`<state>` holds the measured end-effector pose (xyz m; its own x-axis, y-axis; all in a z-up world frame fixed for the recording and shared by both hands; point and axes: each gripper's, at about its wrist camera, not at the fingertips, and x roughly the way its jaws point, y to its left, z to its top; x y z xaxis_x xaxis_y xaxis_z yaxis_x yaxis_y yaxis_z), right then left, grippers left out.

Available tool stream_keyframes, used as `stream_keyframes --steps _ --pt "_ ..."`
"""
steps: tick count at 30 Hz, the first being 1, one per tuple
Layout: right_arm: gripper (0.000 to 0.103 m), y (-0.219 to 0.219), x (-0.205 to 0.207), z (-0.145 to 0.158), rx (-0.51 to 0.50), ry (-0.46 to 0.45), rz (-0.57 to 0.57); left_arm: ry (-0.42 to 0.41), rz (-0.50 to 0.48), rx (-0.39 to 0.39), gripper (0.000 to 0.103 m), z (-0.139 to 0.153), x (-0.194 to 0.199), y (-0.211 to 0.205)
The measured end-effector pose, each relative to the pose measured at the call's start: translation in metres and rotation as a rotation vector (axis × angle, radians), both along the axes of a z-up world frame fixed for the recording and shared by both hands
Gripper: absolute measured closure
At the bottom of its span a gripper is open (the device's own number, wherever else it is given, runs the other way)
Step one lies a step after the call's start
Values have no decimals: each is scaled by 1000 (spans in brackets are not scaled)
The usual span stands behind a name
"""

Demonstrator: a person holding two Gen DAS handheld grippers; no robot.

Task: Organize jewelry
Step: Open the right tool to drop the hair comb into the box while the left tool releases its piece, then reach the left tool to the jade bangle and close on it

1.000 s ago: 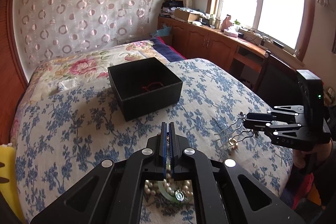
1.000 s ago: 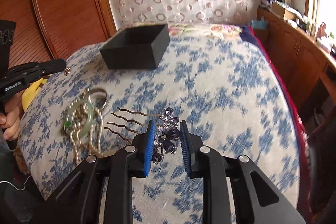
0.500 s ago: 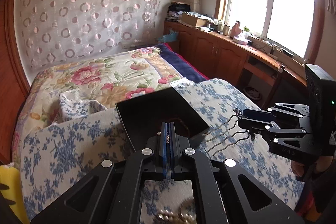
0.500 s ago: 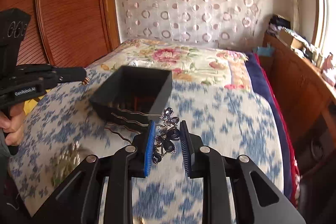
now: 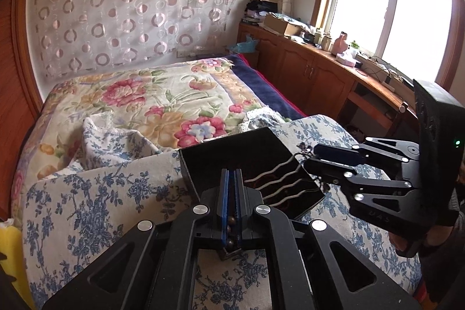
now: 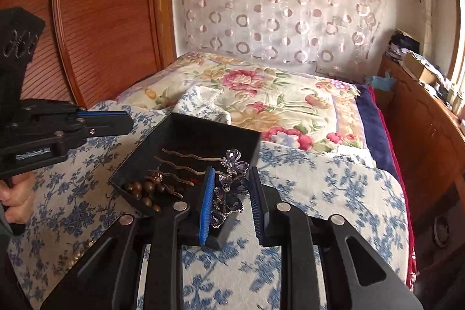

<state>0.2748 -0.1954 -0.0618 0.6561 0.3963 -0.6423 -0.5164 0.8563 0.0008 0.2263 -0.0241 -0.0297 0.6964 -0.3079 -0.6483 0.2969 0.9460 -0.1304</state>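
A black open box [image 6: 186, 135] stands on the blue-flowered cloth; it also shows in the left wrist view [image 5: 232, 153]. My right gripper [image 6: 231, 196] is shut on the purple jewelled hair comb [image 6: 229, 188], whose wavy prongs [image 5: 276, 179] reach over the box. Brown beads [image 6: 142, 191] lie in the box's near corner. My left gripper [image 5: 231, 193] is shut, with small brown beads [image 5: 229, 228] between its pads, close to the box's near wall. It shows at the left in the right wrist view [image 6: 116, 121].
The cloth [image 5: 87, 208] covers a table at the foot of a floral bed [image 5: 145, 98]. A wooden headboard [image 6: 101, 19] is at the left, wooden cabinets [image 5: 319, 71] under the window at the right. A few beads [image 6: 75, 254] lie on the cloth by the left edge.
Both grippers moved forward to the box. The comb's prongs now hang over the box's inside. The pearl pile has dropped out of the left wrist view.
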Motion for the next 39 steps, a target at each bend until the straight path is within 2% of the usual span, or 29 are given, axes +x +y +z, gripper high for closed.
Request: stream_keyframes --steps 5,7,13,17,21,33,39 --pt "76 17 6 -9 -31 8 14 -4 10 7 97 0 -12 9" --pt "75 21 5 -10 -35 -1 14 -3 12 9 89 -2 -21 13" --pt "72 20 -7 -4 -24 -14 17 -2 20 23 88 -7 -45 16" --pt "72 13 -28 -2 -8 -18 28 -8 18 35 87 -9 -64 17" --pt "72 8 -53 -7 -12 -8 50 -3 5 26 81 -14 -82 16" --pt "72 -13 -131 -26 23 37 40 48 -41 32 81 -41 -143 -1" --pt "72 -18 -154 -41 11 70 37 102 -78 25 81 -57 -153 -8"
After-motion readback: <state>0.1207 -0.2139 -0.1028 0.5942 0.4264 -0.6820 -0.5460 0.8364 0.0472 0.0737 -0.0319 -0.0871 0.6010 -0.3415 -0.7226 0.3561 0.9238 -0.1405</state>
